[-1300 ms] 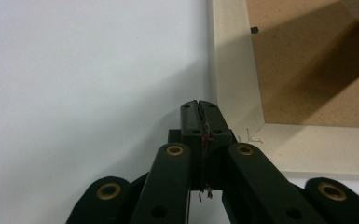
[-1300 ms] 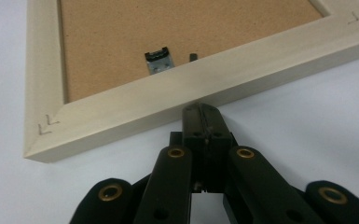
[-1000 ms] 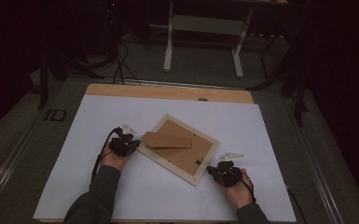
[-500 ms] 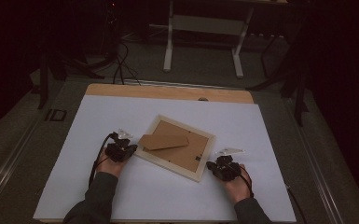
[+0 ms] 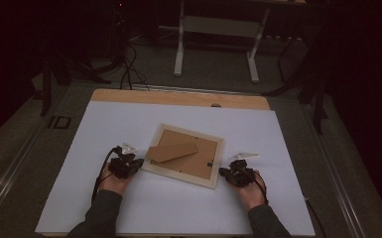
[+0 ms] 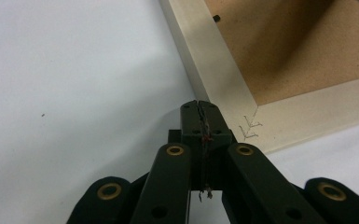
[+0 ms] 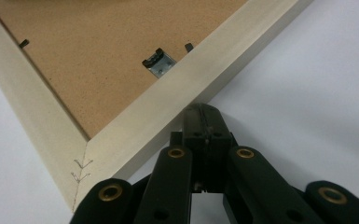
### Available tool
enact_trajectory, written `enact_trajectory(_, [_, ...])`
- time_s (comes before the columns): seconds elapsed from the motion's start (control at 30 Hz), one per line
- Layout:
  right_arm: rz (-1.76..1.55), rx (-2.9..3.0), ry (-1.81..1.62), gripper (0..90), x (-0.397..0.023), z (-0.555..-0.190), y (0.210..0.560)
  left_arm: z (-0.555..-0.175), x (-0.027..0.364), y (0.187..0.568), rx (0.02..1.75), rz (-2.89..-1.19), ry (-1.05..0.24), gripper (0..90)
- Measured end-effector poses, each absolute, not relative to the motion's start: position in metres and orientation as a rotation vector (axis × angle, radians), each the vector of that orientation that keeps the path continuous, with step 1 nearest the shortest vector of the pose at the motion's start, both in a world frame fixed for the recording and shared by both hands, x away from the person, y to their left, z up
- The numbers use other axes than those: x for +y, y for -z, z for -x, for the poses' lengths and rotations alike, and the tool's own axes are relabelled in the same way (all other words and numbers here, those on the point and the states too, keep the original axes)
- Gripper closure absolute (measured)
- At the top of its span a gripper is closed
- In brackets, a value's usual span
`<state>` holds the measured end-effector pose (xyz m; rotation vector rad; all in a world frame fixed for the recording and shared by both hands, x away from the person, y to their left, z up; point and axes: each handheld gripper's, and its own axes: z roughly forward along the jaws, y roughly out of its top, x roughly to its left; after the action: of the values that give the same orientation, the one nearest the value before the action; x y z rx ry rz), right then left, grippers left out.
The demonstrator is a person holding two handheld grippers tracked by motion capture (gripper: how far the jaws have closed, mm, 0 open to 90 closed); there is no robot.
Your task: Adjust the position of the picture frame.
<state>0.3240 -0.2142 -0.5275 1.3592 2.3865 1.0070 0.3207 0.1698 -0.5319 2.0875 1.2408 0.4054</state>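
Picture frame (image 5: 184, 155) lies face down, askew, mid white table (image 5: 278, 134), stand flap folded on its back. Left gripper (image 6: 199, 108) jaws together, tips at frame's near-left corner edge. Right gripper (image 7: 204, 112) jaws together, tips against frame's right side, nothing clamped

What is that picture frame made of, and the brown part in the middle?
The picture frame looks like pale wood with a matte finish: its mitred corners are joined with metal staples. The brown backing board looks like pressed fibreboard, speckled and dull, with a small shiny metal hanger on it.
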Motion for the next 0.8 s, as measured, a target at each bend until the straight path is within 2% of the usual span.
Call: enact_trajectory(0.8, [-1.372, 2.367, -1.015, 90.0, -0.211, -0.344, 0.528, -0.305, 0.170, 0.534, 1.268, -2.055, -0.414, 90.0])
